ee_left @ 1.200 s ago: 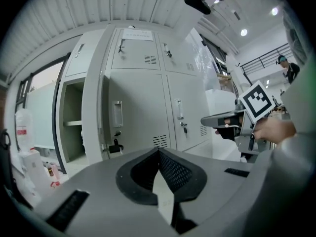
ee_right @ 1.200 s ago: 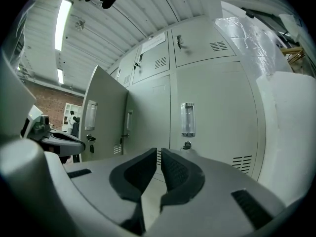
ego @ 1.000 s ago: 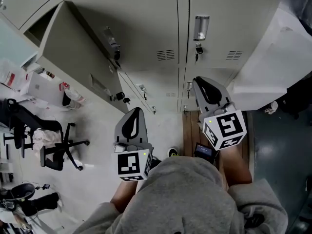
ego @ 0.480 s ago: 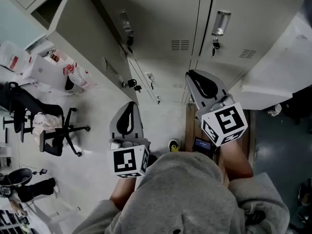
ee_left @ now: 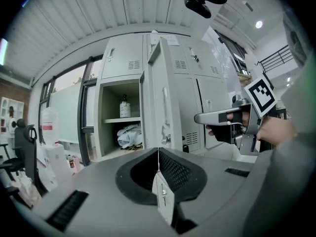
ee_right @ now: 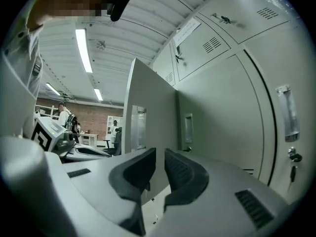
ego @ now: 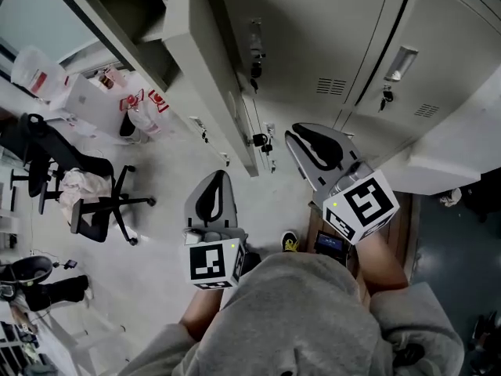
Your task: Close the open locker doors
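One locker door [ego: 200, 61] stands swung out from the locker bank [ego: 329, 37], edge toward the person. Left of the door, its compartment [ee_left: 121, 117] shows a bottle [ee_left: 125, 106] on the shelf and a crumpled bag [ee_left: 129, 135] beneath. The left gripper [ego: 221, 177] sits short of the door's lower corner, apart from it, jaws closed tip to tip and empty. The right gripper [ego: 291, 135] is just right of the door's free edge, not touching, jaws parted by a narrow gap with nothing between them.
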Tool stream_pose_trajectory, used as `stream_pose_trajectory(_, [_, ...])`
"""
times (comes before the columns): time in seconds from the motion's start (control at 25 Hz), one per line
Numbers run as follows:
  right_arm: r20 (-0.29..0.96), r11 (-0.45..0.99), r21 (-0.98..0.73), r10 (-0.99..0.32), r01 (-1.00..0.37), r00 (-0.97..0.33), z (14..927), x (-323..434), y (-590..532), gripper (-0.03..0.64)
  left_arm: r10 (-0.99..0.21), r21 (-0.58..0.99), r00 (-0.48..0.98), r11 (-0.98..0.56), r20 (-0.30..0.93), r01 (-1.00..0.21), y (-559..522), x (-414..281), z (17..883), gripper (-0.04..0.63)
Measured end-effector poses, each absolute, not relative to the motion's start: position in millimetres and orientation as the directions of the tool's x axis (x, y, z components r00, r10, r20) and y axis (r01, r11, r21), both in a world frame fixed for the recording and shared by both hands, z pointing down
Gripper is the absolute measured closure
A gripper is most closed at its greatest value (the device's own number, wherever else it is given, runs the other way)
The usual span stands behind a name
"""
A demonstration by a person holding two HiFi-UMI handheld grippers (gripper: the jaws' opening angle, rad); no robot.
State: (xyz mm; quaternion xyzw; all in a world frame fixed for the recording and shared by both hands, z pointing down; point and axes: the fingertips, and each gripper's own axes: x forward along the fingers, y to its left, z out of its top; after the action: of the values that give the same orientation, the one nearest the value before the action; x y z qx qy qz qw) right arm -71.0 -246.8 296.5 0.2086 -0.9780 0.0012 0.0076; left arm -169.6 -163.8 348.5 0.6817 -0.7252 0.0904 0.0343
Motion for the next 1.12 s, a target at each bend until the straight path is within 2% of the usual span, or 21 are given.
stream_pose_trajectory(0.24, [0.008,0.942,-0.008,-0.335,-0.335,-0.942,291,-113,-233,0.564,-0.981,-0.078,-0.079,0.066,0.174,-0.995,-161,-200,347,0.583])
stream_pose_trajectory(0.48, [0.011,0.957,-0.013,-0.288,-0.288,-0.958,286,-142,-222,0.509,-0.980,-0.075,-0.076,0.064,0.185,-0.995,-159,-230,345,0.583])
stream_pose_trajectory(1.12, [0.037,0.969,0.032,-0.246,-0.244,-0.969,291,-238,-209,0.508,-0.971,-0.041,-0.145,0.140,0.188,-0.989,-136,-313,351,0.583])
